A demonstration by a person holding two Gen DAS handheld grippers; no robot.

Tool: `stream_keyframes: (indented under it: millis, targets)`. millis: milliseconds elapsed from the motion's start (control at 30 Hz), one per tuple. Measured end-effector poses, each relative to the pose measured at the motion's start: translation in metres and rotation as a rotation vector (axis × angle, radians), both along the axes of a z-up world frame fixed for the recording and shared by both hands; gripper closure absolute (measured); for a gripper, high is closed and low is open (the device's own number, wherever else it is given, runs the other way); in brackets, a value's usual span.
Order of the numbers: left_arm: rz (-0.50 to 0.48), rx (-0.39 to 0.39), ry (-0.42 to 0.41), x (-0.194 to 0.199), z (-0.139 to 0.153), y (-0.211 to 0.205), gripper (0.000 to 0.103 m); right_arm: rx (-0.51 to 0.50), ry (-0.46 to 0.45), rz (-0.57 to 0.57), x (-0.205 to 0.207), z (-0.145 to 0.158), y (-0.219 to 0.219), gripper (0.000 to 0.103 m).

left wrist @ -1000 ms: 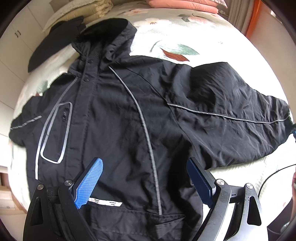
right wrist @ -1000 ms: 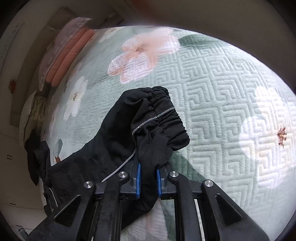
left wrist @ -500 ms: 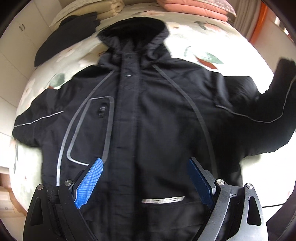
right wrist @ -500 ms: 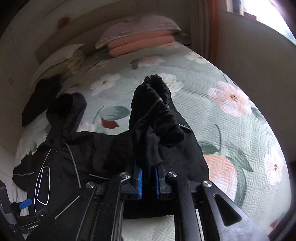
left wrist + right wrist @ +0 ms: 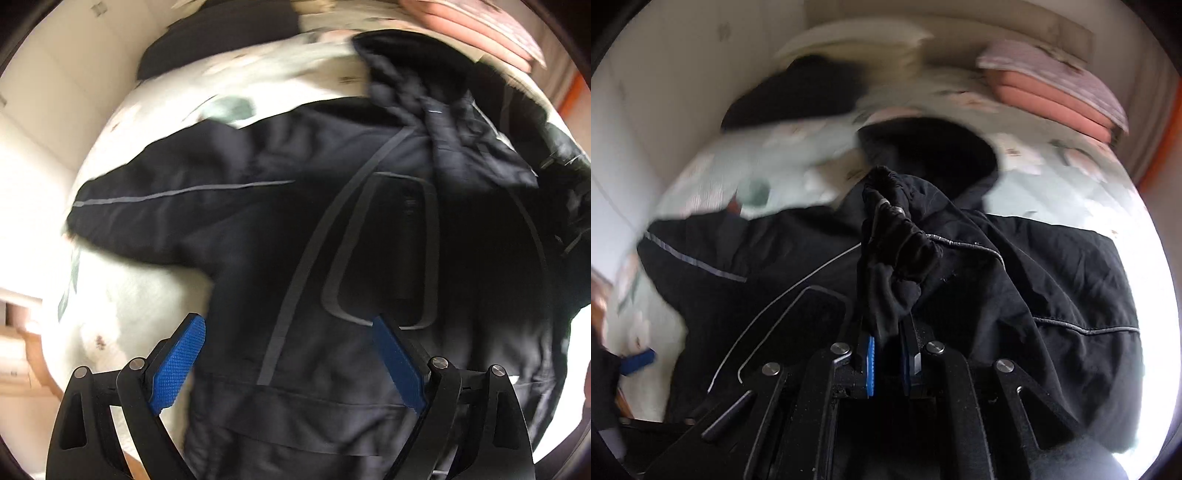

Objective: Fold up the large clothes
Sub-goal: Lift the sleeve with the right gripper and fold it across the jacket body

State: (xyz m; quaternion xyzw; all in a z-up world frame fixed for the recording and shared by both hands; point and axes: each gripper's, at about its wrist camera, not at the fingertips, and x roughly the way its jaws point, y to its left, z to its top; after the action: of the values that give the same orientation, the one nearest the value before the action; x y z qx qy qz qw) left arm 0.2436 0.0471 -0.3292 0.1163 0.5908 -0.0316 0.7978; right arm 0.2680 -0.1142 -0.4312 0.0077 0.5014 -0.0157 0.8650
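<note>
A large black jacket (image 5: 369, 240) with grey reflective piping lies face up on a floral bedspread (image 5: 147, 118). My left gripper (image 5: 291, 354) is open and empty above the jacket's lower front, near its left sleeve (image 5: 177, 199). My right gripper (image 5: 888, 354) is shut on the elastic cuff (image 5: 897, 243) of the other sleeve and holds it over the jacket's chest (image 5: 798, 280), so that sleeve lies folded inward. The hood (image 5: 931, 147) lies beyond the cuff. Both views are blurred by motion.
A second dark garment (image 5: 798, 92) lies at the head of the bed beside folded cream bedding (image 5: 857, 44). Pink folded blankets (image 5: 1052, 96) sit at the far right. White cabinets (image 5: 55, 92) stand along the left side. The other gripper's blue pad (image 5: 637, 362) shows at lower left.
My right gripper has carried the sleeve cuff from the bed's right side in over the jacket's chest. My left gripper has swung left toward the jacket's left side, still open.
</note>
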Motion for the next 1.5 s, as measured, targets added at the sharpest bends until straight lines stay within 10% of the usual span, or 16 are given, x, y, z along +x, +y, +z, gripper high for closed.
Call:
stream_keyframes:
  millis: [233,333,433,700,900,1167,1500]
  targets:
    - [0.07,0.017,-0.017,0.029,-0.018,0.066,0.011,-0.141,0.166,0.043,0.034,-0.097,0.08,0.08]
    - [0.092,-0.004,-0.021,0.043,-0.023,0.081,0.011,-0.169,0.172,0.092,0.032,-0.099,0.103,0.051]
    - [0.093,-0.038,-0.027,0.056,-0.026,0.087,0.011,-0.1,0.197,0.117,0.027,-0.085,0.107,0.05]
    - [-0.079,-0.301,0.007,0.094,-0.022,0.032,0.011,0.026,0.075,-0.117,-0.028,0.018,0.006,0.05]
    - [-0.211,-0.462,0.114,0.113,-0.045,-0.041,0.012,-0.066,0.07,-0.4,-0.051,0.013,-0.108,0.063]
    - [-0.259,-0.429,0.188,0.134,-0.093,-0.078,0.056,0.204,0.216,-0.335,-0.03,-0.104,-0.113,0.076]
    - [-0.295,-0.514,0.094,0.13,-0.059,-0.063,0.082,0.184,0.198,-0.293,-0.037,-0.083,-0.113,0.076]
